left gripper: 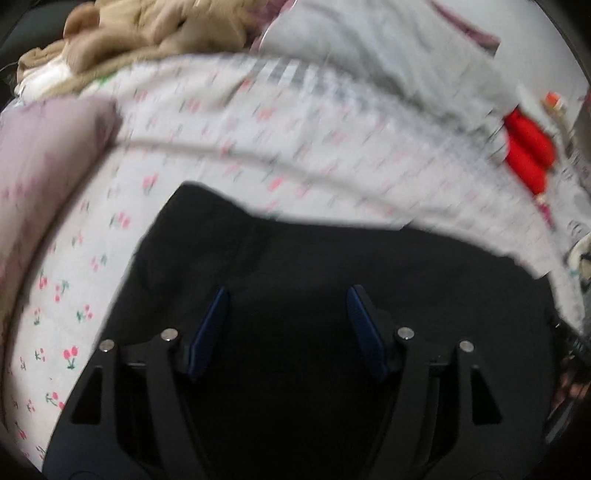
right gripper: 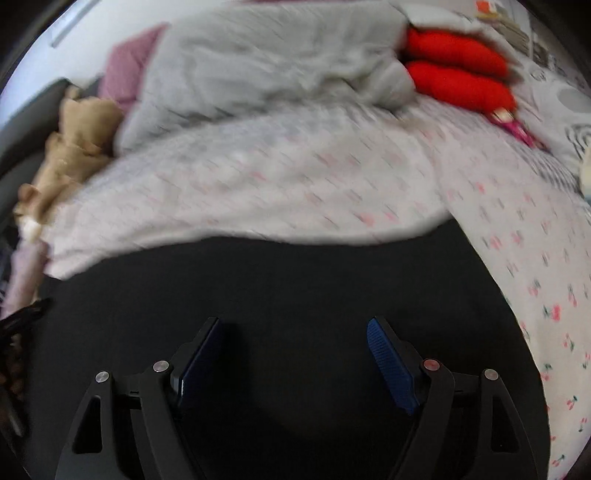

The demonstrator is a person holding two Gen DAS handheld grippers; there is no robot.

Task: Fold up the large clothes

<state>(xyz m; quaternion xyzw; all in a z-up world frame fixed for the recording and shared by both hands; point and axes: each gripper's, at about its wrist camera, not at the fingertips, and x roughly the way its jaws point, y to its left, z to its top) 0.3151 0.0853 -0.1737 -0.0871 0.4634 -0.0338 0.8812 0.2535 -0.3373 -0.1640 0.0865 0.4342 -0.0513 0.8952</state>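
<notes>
Black, matte garment [left gripper: 332, 258] lies flat on the cherry-print sheet [left gripper: 177, 155], right under both grippers; left gripper [left gripper: 288, 295] & right gripper [right gripper: 295, 325] stand w/ jaws apart, nothing pinched. Looks like btwn-folds step: next move prob needs each to nip a garment edge & carry it over. Beyond the garment: rumpled grey blanket [right gripper: 266, 62], tan plush heap [left gripper: 147, 29], two red rolls [right gripper: 458, 70].

Matt black cloth garment [left gripper: 332, 258], soft floral-print cotton sheet [left gripper: 184, 147]; ribbed blue tool pads [right gripper: 391, 365], fuzzy red fabric [right gripper: 458, 81]
</notes>
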